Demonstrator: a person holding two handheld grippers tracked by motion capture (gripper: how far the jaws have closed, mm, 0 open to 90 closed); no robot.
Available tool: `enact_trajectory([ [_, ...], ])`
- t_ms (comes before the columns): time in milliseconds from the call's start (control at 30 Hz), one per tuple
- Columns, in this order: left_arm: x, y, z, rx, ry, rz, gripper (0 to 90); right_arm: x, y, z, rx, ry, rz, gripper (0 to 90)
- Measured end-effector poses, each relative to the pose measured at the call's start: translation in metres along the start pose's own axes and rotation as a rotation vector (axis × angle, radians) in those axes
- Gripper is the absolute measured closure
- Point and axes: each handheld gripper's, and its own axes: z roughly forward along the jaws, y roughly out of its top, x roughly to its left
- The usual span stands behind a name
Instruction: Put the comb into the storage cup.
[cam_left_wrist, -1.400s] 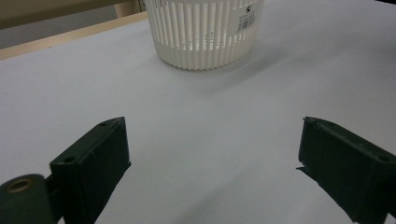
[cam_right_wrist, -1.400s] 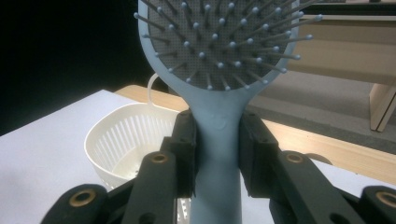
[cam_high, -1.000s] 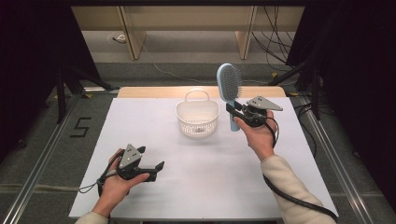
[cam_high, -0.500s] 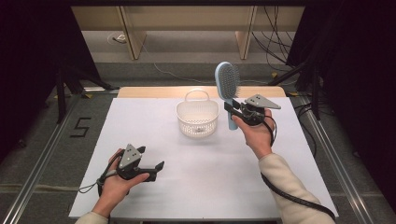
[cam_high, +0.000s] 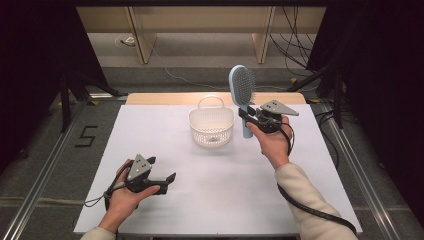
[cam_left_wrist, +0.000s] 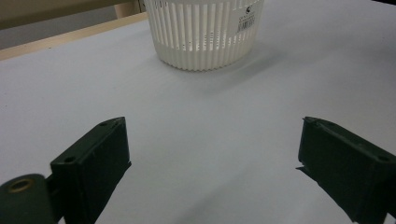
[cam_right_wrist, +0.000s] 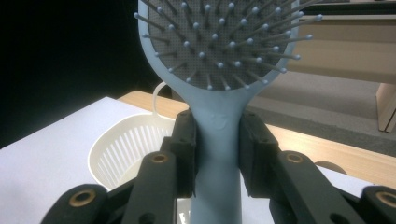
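The right tool is clamped on the handle of the light-blue hairbrush, which stands upright, head up and bristles toward the camera. The white slatted basket sits just to its left on the table, so the right hand is nearer. The left tool rests low near the front edge, jaws apart and empty.

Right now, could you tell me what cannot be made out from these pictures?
- Hairbrush top: cut off by the upper edge, right gripper view.
- Hairbrush handle's lower end: hidden behind the right tongs, same view.
- Basket rim: cut off by the top edge, left gripper view.
- Basket label: print too small, left gripper view.
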Motion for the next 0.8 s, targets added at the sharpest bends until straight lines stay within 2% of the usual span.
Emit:
enact_trajectory([
  [800,0.0002,0.0001,0.0000,-0.002,0.000,-0.001,8.4,0.0040,0.0048,0.0080,-0.001,0.009,0.004,70.3],
])
